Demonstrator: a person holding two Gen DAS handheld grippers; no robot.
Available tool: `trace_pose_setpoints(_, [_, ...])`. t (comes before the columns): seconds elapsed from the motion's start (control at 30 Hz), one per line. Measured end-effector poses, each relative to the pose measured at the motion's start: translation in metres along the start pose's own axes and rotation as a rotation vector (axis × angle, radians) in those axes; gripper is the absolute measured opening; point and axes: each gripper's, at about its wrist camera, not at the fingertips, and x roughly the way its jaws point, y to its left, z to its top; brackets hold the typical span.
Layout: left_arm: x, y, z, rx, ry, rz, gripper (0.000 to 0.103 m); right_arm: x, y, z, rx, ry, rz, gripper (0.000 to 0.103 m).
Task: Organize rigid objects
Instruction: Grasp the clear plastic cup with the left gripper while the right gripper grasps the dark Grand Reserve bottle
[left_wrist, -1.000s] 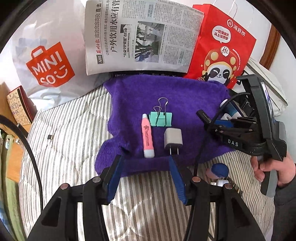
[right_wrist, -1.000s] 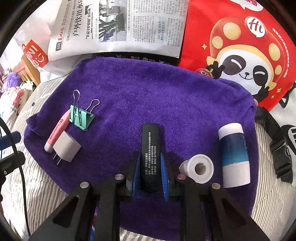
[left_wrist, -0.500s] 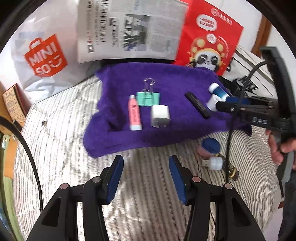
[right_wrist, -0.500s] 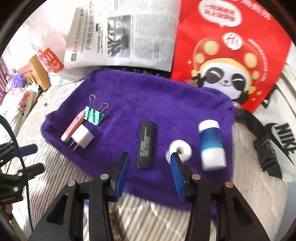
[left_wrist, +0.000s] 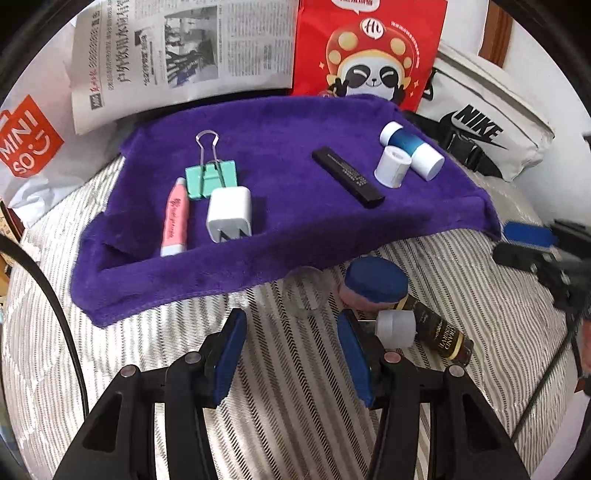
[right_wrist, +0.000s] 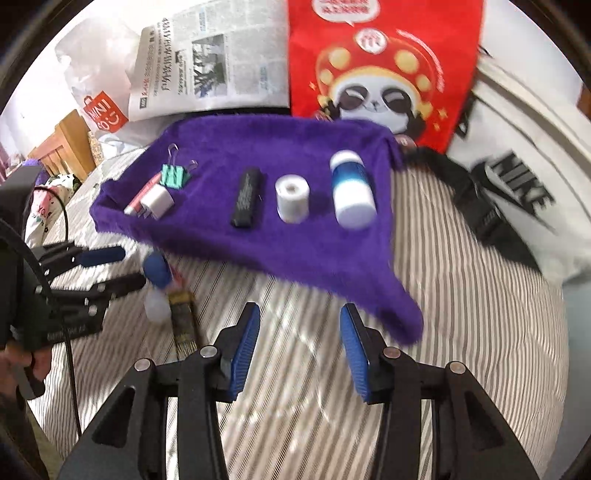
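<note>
Striped bedding (left_wrist: 155, 354) spreads beneath both of your grippers, a purple towel (left_wrist: 295, 229) laid across it ahead of the jaws. Your left gripper (left_wrist: 291, 354) hangs wide open and empty, and your right gripper (right_wrist: 299, 347) is equally spread, holding nothing.

On the towel, well beyond the left jaws, sit a pink tube (left_wrist: 175, 218), a green binder clip (left_wrist: 210, 179), a white charger plug (left_wrist: 229, 214), a black bar (left_wrist: 347, 176), a white spool (left_wrist: 392, 166) and a blue-and-white bottle (left_wrist: 412, 149).

Unsorted pieces lie off the towel: a blue-capped jar (left_wrist: 373, 282) just ahead of your left gripper's right finger, a small white cap (left_wrist: 396, 328) beside that finger, and a dark labelled bottle (left_wrist: 437, 330) further right.

The step in hand looks like collecting one of these. Swing your left jaws rightward to straddle the jar squarely, descend low enough to grip below its cap, and close only once both pads flank it, so that neighbours aren't nudged.
</note>
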Motion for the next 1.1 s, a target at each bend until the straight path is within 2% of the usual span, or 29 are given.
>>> trace_pose_setpoints(0.23, [0.009, -0.005, 0.006, -0.027, -0.027, 0.031, 0.048, 0.006, -0.016, -0.029, 0.069, 0.011, 0.009, 0.045])
trace_pose_setpoints(0.4, [0.013, -0.011, 0.01, -0.03, -0.038, 0.062, 0.035, 0.007, -0.021, -0.038, 0.1, -0.002, 0.008, 0.045])
trace_pose_setpoints(0.47, [0.013, -0.01, 0.011, -0.043, -0.045, 0.055, 0.026, 0.006, -0.02, -0.038, 0.098, -0.009, 0.004, 0.045])
trace_pose_setpoints(0.8, [-0.003, 0.001, 0.001, -0.046, -0.048, 0.064, 0.026, 0.004, -0.011, -0.04, 0.114, -0.005, 0.04, 0.045])
trace_pose_setpoints(1.1, [-0.026, 0.034, -0.016, -0.114, -0.049, 0.087, 0.026, 0.008, 0.027, -0.031, 0.019, 0.006, 0.108, 0.045])
